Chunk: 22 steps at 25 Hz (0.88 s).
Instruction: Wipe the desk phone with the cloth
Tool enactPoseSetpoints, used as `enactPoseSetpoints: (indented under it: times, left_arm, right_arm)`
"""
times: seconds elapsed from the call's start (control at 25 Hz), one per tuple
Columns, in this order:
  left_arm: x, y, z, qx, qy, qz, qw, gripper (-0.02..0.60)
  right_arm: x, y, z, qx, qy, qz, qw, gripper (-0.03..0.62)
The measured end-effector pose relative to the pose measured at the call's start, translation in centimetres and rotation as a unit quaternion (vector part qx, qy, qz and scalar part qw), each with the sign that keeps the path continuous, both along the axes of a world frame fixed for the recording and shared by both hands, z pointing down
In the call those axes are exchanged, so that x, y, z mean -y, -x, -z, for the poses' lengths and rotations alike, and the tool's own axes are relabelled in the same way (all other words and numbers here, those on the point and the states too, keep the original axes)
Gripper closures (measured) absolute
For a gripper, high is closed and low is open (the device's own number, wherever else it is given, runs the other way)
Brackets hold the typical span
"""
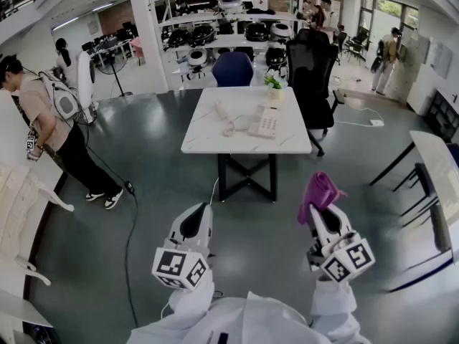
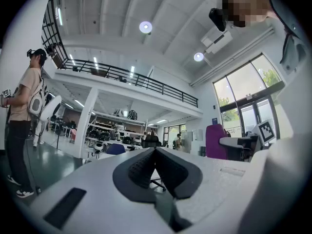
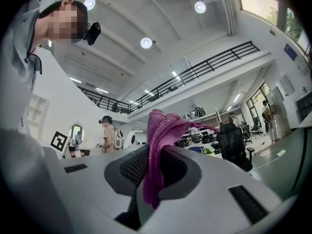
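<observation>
A white desk phone (image 1: 264,122) lies on a white marble-look table (image 1: 215,139) well ahead of me, its handset (image 1: 224,116) off the base and resting to the left. My right gripper (image 1: 324,208) is shut on a magenta cloth (image 1: 320,191), which sticks up between the jaws; in the right gripper view the cloth (image 3: 160,140) hangs out of the right gripper (image 3: 155,165). My left gripper (image 1: 194,218) is held low at the left, shut and empty, and the left gripper (image 2: 155,165) shows its pads pressed together. Both grippers are far short of the table.
A small potted plant (image 1: 273,85) stands at the table's far edge. A blue chair (image 1: 232,69) and a black office chair (image 1: 313,77) stand behind it. A person (image 1: 50,130) stands at the left. Another desk (image 1: 439,165) is at the right.
</observation>
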<state>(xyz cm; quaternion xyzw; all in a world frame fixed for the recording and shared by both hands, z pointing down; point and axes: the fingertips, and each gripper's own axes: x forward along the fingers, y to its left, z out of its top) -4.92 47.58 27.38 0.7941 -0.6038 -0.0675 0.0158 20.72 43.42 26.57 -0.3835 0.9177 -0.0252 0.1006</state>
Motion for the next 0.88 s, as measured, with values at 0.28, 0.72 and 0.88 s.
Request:
enactPoseSetpoints:
  times: [0.28,0.72,0.88]
  left_arm:
    - [1.4,-0.7,-0.7,-0.001,0.008,-0.01,0.9999,0.584]
    - [3.1,-2.0,-1.7,0.0,0.015,-0.011,0.9998,0.584]
    - [3.4,-2.8,-2.6,-0.004,0.024,-0.01,0.9996,0.584]
  right_arm:
    - [1.0,-0.5,-0.4,-0.001,0.008,-0.003,1.0,0.562]
    - [3.1,-2.2,-1.5,0.007,0.017,-0.012,1.0,0.562]
    - [3.9,-2.9,-2.4,0.007,0.026,-0.013,1.0,0.562]
